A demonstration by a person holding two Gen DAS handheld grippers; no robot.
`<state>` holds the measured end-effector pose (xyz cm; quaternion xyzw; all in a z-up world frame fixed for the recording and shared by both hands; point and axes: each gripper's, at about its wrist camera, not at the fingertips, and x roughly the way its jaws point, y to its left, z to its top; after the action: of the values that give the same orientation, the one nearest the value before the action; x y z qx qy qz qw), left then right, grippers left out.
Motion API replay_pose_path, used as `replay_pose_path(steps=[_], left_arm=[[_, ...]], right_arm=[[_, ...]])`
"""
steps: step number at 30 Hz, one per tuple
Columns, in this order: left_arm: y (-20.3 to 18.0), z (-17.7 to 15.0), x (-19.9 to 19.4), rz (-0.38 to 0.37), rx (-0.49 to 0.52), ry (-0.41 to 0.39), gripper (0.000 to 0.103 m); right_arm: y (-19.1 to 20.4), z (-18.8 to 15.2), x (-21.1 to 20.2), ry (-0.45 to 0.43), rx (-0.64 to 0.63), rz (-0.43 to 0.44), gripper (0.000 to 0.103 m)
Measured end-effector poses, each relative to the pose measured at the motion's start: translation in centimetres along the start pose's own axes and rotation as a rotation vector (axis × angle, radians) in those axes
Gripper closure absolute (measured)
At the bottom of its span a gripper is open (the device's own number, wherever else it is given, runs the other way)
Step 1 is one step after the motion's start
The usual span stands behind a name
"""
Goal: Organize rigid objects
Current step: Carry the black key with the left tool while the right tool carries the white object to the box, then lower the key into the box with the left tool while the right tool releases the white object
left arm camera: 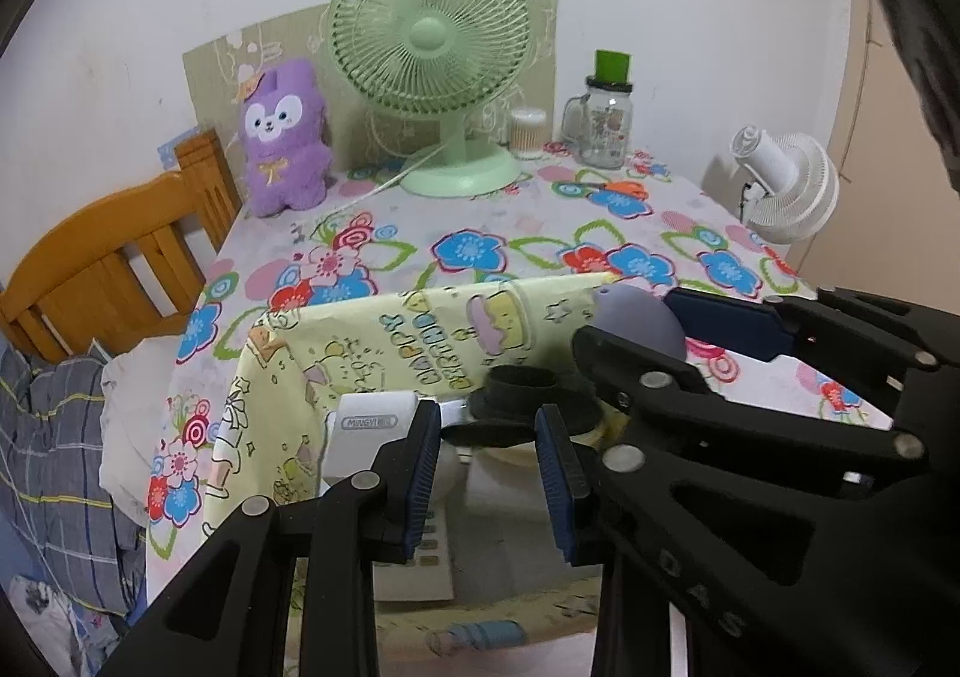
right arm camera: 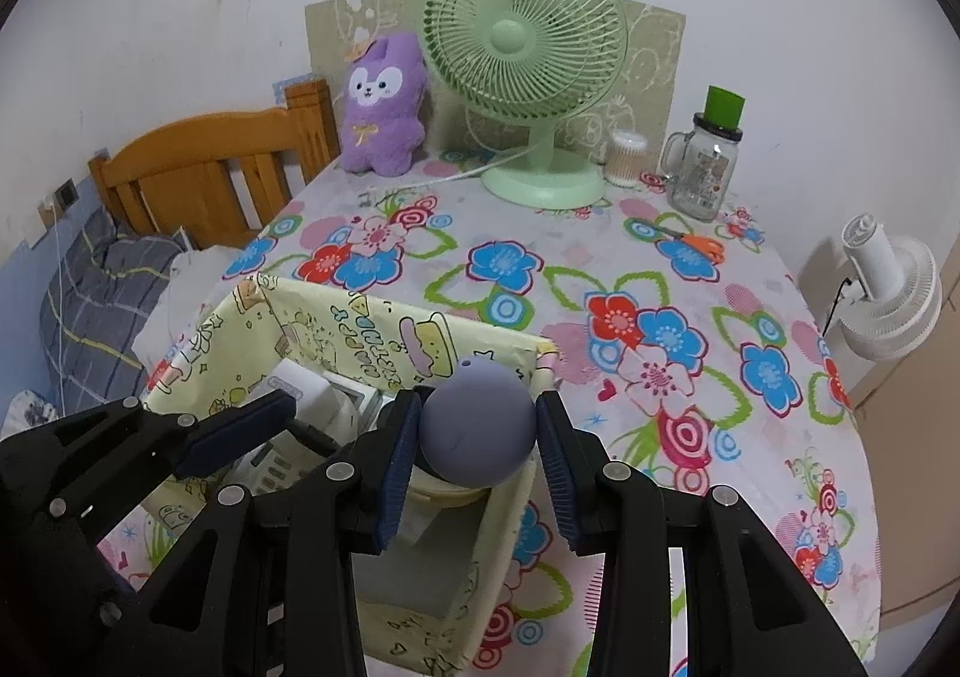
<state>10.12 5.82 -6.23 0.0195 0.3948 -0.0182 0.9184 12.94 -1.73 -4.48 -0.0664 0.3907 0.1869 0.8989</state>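
A yellow cartoon-print fabric box (right arm camera: 384, 329) (left arm camera: 372, 335) stands at the near left of the flowered table. It holds a white device (left arm camera: 366, 437), a remote control (right arm camera: 270, 464), a black round lid (left arm camera: 522, 383) and a pale round object. My right gripper (right arm camera: 477, 431) is shut on a grey-purple ball (right arm camera: 477, 425) (left arm camera: 642, 317), held over the box's right side. My left gripper (left arm camera: 487, 452) is open and empty, fingers pointing down into the box. Each gripper shows in the other's view.
At the back stand a green desk fan (right arm camera: 522, 53), a purple plush rabbit (right arm camera: 384, 101), a cotton-swab jar (right arm camera: 627, 158) and a glass mug jar with green top (right arm camera: 708, 167). Orange scissors (right arm camera: 699, 245) lie on the table. A white fan (right arm camera: 888, 299) is clipped at right; wooden headboard (right arm camera: 210, 173) at left.
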Motion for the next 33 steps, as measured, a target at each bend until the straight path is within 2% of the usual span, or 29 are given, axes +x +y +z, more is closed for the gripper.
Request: replay_pose_path(steps=[12, 17, 20, 26, 29, 30, 31, 33], left_arm=[[2.3, -0.9, 2.6, 0.018, -0.026, 0.074, 0.070], [2.8, -1.6, 3.1, 0.037, -0.019, 0.100, 0.063], [2.9, -1.9, 3.1, 0.058, -0.014, 0.102, 0.053], [2.9, -1.9, 2.8, 0.040, -0.014, 0.112, 0.049], [2.8, -1.8, 2.3, 0.011, -0.018, 0.116, 0.039], [2.8, -1.8, 2.1, 0.006, -0.019, 0.111, 0.032], [2.7, -1.8, 1.9, 0.012, -0.020, 0.106, 0.021], [2.7, -1.7, 1.2, 0.025, -0.020, 0.085, 0.015]], right_arm=[[1.7, 0.0, 2.6, 0.068, -0.030, 0.029, 0.060], [2.2, -0.5, 3.6, 0.106, -0.026, 0.049, 0.060], [2.4, -0.8, 4.0, 0.121, -0.020, 0.061, 0.060], [2.7, -0.9, 3.9, 0.140, -0.008, 0.068, 0.059], [2.5, -0.9, 3.7, 0.147, 0.005, 0.079, 0.056], [2.4, -0.9, 3.6, 0.145, 0.010, 0.083, 0.051], [2.4, -0.8, 3.4, 0.140, 0.014, 0.085, 0.043], [2.3, -0.7, 3.0, 0.134, 0.021, 0.090, 0.038]])
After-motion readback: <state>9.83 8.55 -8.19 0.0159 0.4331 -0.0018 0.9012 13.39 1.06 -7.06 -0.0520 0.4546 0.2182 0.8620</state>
